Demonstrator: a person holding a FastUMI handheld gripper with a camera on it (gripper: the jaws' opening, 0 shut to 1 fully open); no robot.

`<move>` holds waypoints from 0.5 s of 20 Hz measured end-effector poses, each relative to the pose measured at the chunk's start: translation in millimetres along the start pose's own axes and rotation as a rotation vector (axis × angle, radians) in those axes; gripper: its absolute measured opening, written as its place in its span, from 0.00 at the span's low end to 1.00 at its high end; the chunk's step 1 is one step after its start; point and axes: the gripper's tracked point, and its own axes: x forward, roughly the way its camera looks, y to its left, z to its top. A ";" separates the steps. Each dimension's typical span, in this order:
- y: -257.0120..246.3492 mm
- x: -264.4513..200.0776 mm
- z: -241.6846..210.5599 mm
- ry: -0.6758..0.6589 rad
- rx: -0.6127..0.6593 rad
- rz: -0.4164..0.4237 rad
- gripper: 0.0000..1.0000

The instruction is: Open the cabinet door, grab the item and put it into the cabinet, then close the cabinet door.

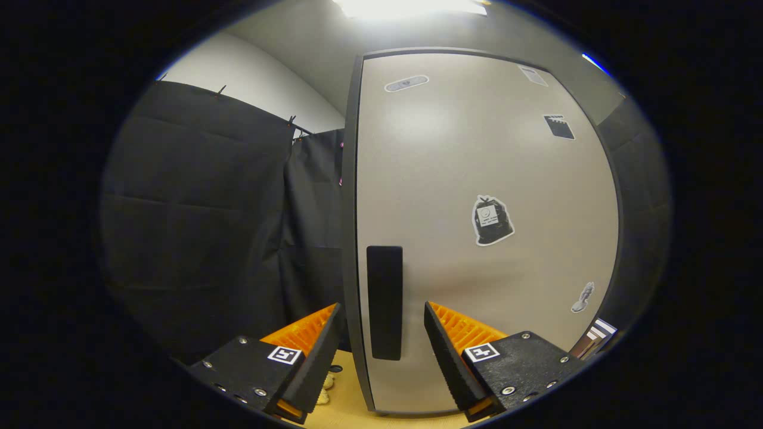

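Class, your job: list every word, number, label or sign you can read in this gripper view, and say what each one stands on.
No text here can be read.
Cabinet door: a dark bag-shaped sticker has print too small to read.
Oval sticker and pale label near the door's top: blurred.
Dark square sticker and small pale sticker: no legible words.
The open gripper straddles the black handle; its square tags hold patterns, not words.

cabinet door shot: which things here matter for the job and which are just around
Belongs to the job:
- cabinet door, closed
- its dark handle, between and just ahead of the fingers
- gripper, open, not touching the handle

Just around:
- stickers on the door
- black cloth beside the cabinet
- small pale thing on the wooden surface, too hidden to name
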 end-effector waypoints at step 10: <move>-6.3 25.1 -20.5 0.097 0.023 -0.025 0.26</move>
